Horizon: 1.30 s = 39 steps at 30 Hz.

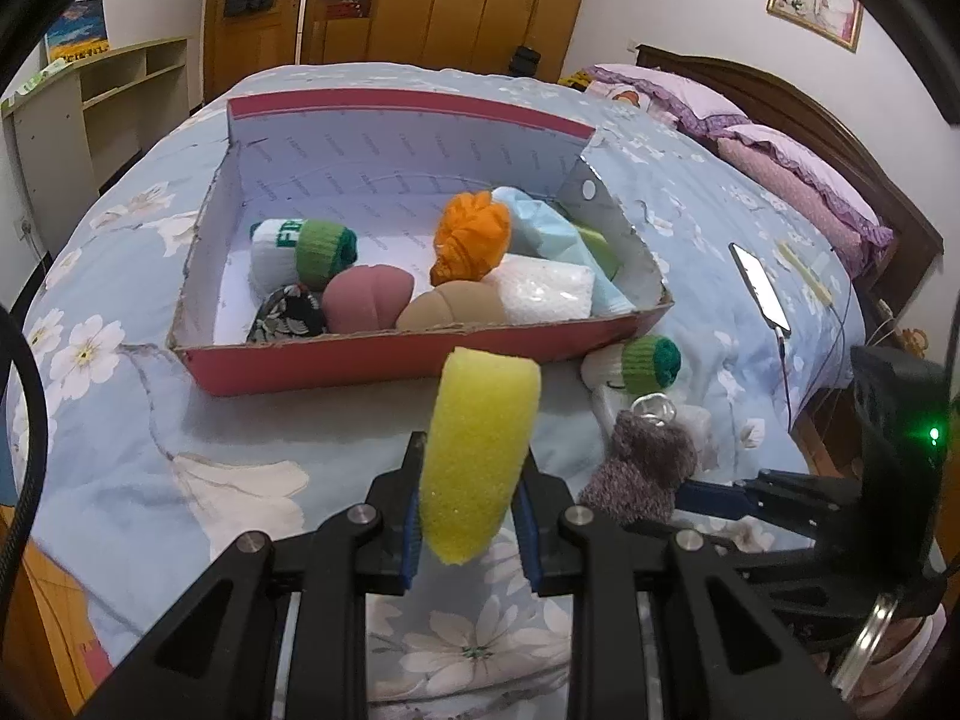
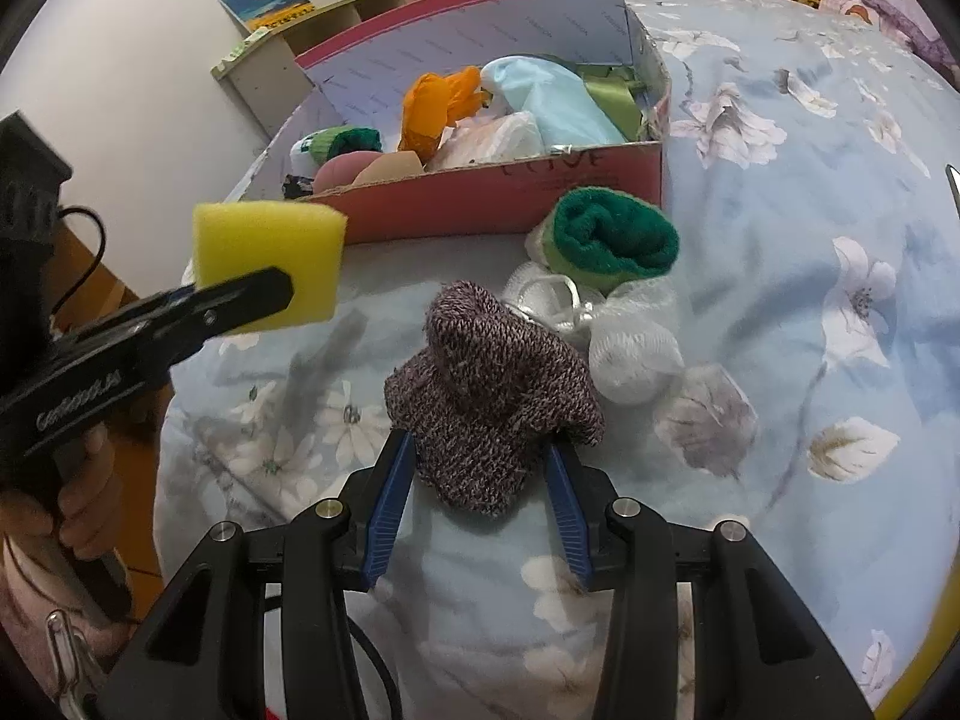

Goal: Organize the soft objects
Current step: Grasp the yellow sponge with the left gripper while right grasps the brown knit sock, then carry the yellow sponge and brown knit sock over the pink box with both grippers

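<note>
Sponge (image 1: pixel 477 456) before box (image 1: pixel 384 363), sock (image 1: pixel 645 471) right.

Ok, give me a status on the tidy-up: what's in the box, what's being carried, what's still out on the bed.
Done: the red box already holds several soft items, including an orange bundle and a pink sponge. In hand: the left tool grips a yellow sponge just short of the box; the right tool straddles the grey knit sock. Left: the green sock roll and white mesh puff lie on the bedspread.

White letters "FR" on rolled sock (image 1: pixel 282 246) — "GenRobot.ai" on left gripper (image 2: pixel 240 300).
</note>
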Motion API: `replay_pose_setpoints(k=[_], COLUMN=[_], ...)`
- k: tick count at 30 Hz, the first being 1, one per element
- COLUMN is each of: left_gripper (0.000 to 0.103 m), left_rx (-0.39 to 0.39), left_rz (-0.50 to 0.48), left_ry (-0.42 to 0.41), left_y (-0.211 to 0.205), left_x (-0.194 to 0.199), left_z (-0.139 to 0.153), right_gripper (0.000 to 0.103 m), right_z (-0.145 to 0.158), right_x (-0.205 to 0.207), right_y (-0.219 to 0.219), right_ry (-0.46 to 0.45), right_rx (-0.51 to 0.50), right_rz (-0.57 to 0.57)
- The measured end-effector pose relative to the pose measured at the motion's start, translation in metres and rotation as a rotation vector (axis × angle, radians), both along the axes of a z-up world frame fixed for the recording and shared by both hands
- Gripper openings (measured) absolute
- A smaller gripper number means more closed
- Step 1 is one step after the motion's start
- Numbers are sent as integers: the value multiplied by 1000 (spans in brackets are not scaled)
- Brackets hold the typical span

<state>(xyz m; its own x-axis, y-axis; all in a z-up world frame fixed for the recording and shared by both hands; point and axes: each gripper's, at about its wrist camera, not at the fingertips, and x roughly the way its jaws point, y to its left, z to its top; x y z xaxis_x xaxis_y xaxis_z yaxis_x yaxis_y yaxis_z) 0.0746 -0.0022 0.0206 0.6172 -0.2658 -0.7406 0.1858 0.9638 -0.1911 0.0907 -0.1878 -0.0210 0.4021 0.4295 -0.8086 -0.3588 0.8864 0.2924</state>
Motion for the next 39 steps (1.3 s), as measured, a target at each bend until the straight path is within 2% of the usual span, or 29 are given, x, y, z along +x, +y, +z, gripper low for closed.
replay_pose_setpoints(k=[2, 4, 6, 9, 24, 39], left_gripper=[26, 26, 26, 26, 26, 26], left_rx=[-4, -7, -9, -13, -19, 1], left_rz=[4, 8, 13, 20, 46, 90], left_ry=[-2, -3, -6, -8, -65, -121], left_y=[3, 5, 7, 10, 20, 32], left_x=[-1, -2, -3, -4, -12, 17], left_z=[0, 1, 2, 3, 23, 45], right_gripper=[45, 39, 28, 20, 19, 19], right_z=[-1, -1, 1, 5, 42, 76], right_x=[2, 1, 0, -3, -26, 8], right_y=[2, 3, 2, -1, 12, 14], right_ry=[1, -9, -25, -34, -144, -235], right_rx=[3, 8, 10, 28, 57, 21], right_rz=[-10, -11, -12, -4, 103, 92])
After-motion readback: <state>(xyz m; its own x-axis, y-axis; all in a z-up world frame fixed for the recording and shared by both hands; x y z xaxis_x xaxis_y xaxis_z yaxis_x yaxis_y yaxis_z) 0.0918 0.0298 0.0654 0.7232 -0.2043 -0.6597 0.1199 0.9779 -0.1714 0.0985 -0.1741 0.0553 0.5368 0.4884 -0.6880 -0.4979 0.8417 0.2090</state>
